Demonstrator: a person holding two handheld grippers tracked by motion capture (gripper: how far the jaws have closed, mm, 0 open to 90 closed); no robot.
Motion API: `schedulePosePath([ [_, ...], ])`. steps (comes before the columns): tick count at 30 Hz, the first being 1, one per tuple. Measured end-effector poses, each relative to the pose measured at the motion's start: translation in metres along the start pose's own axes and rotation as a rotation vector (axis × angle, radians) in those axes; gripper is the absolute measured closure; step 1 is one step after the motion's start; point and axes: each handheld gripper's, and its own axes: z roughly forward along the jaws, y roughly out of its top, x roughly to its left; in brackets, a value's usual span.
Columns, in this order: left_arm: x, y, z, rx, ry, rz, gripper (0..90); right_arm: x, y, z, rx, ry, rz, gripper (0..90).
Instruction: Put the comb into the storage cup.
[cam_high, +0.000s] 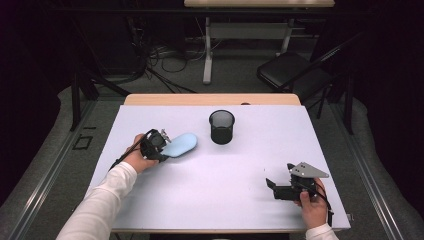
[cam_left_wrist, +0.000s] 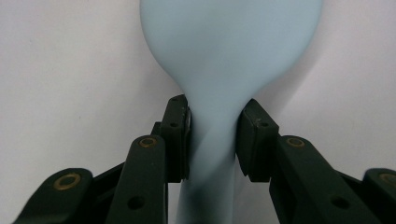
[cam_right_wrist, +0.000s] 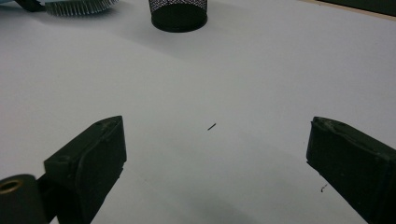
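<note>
White sheeting covered the table (cam_high: 210, 190), and beyond it lay a dark room with cables on the floor and a folding chair (cam_high: 295, 70) at about one o'clock. On the sheet, left of centre, lay a pale blue brush (cam_high: 179, 145). Its head pointed toward two o'clock and its bristles showed in the right gripper view (cam_right_wrist: 79, 6), facing down, so it looked to rest flat.

The left gripper (cam_high: 161, 145) had its jaws clamped on the brush's narrow handle (cam_left_wrist: 212, 140), both pads pressing just behind the flare of the head. Gripping at the neck probably kept the brush from swivelling and left its head free.

A black mesh cup (cam_high: 221, 127) stood upright at roughly two o'clock from the brush, near but apart from it, mouth up. It seemed the likely place for the brush, handle or head first I could not tell.

The right gripper (cam_high: 278, 189) sat at five o'clock on the sheet, well apart from both things. Its jaws stood wide with nothing between them, apparently kept clear while the left did the work.
</note>
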Motion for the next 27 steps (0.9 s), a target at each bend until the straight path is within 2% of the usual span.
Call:
schedulePosePath([
  [13,0.0001,-0.0016,-0.0006,-0.004,-0.007,0.046,69.6,0.0001,-0.0002,0.0,0.002,0.0,0.0,4.5],
  [27,0.0014,-0.0018,-0.0005,-0.008,-0.011,0.04,69.8,0.0002,-0.0002,0.0003,0.002,0.001,0.0,4.5],
])
